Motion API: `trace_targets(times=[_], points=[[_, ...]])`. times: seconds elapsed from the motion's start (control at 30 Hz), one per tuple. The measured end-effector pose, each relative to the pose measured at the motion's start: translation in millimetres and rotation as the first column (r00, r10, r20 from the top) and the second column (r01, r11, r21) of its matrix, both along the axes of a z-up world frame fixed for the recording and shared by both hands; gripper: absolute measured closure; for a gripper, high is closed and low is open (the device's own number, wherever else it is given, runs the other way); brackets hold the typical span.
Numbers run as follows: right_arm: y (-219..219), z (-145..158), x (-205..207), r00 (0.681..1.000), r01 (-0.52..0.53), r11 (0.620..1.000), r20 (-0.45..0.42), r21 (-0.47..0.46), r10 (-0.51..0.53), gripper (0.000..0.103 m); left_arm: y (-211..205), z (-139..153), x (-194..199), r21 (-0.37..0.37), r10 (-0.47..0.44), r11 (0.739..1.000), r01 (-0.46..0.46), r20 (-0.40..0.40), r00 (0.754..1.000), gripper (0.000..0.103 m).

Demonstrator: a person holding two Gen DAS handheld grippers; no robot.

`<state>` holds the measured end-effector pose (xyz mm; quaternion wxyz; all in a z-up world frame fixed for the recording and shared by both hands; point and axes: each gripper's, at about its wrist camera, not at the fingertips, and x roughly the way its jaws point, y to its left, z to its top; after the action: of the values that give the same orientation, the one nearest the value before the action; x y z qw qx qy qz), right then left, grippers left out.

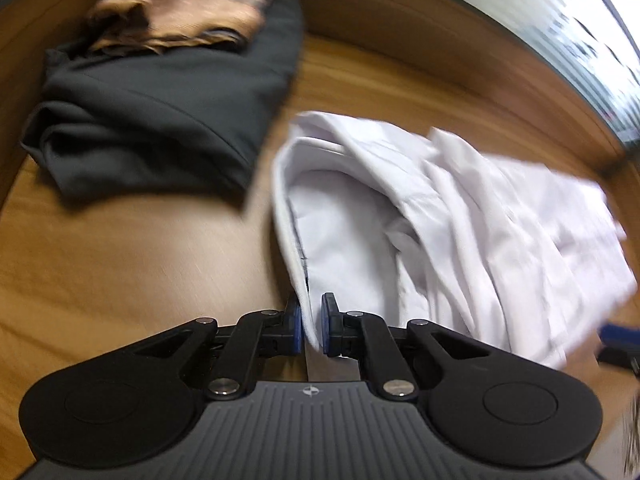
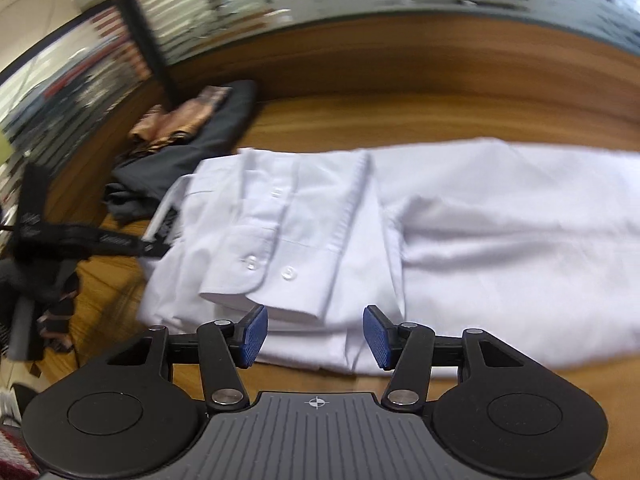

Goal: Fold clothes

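Left tongs (image 1: pixel 311 326) pinch the white shirt (image 1: pixel 440 216) hem; right tongs (image 2: pixel 316 336) gape (empty) above its cuff (image 2: pixel 272 280).

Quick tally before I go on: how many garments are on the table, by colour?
White: 1, the white shirt, its edge pinched in the left tongs
Dark grey: 1, the dark grey garment, folded
Tan patterned: 1, the tan patterned cloth lying on top of the dark grey one
Total: 3
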<state>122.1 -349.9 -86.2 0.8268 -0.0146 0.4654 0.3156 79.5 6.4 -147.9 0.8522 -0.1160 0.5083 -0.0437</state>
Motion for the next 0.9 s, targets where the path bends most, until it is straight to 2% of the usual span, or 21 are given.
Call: trace_targets(times=[0.17,0.27,0.33,0.43,0.57,0.67,0.8,0.9], points=[[-6,-9,-35,0.996,0.086,0.996,-0.001,-0.016,-0.086,0.047,-28,-2,-46,-0.081,-0.158,0.985,0.153,-0.069,0.985,0.089],[10,-10,-58,0.996,0.087,0.996,0.012,-0.024,-0.087,0.046,-39,-4,-69,-0.15,-0.227,0.966,0.21,-0.111,0.967,0.085],[23,-9,-73,0.998,0.062,0.998,0.027,-0.029,-0.062,0.045,-43,-2,-77,-0.152,-0.262,0.958,0.244,-0.109,0.959,0.083],[47,-5,-89,0.998,0.006,0.999,0.067,-0.036,-0.004,0.04,-37,2,-79,-0.147,-0.253,0.96,0.238,-0.097,0.962,0.081],[65,0,-111,0.991,-0.07,0.997,0.108,-0.031,0.073,0.04,-26,6,-76,-0.14,-0.232,0.966,0.218,-0.086,0.969,0.079],[82,2,-121,0.983,-0.132,0.991,0.128,-0.022,0.134,0.04,-12,12,-68,-0.151,-0.195,0.971,0.184,-0.061,0.979,0.072],[117,0,-127,0.964,-0.237,0.972,0.121,-0.011,0.236,0.041,12,24,-62,-0.145,-0.125,0.982,0.124,-0.001,0.992,0.063],[143,-10,-120,0.95,-0.298,0.955,0.093,-0.009,0.297,0.043,30,35,-63,-0.122,-0.068,0.99,0.073,0.047,0.997,0.062]])
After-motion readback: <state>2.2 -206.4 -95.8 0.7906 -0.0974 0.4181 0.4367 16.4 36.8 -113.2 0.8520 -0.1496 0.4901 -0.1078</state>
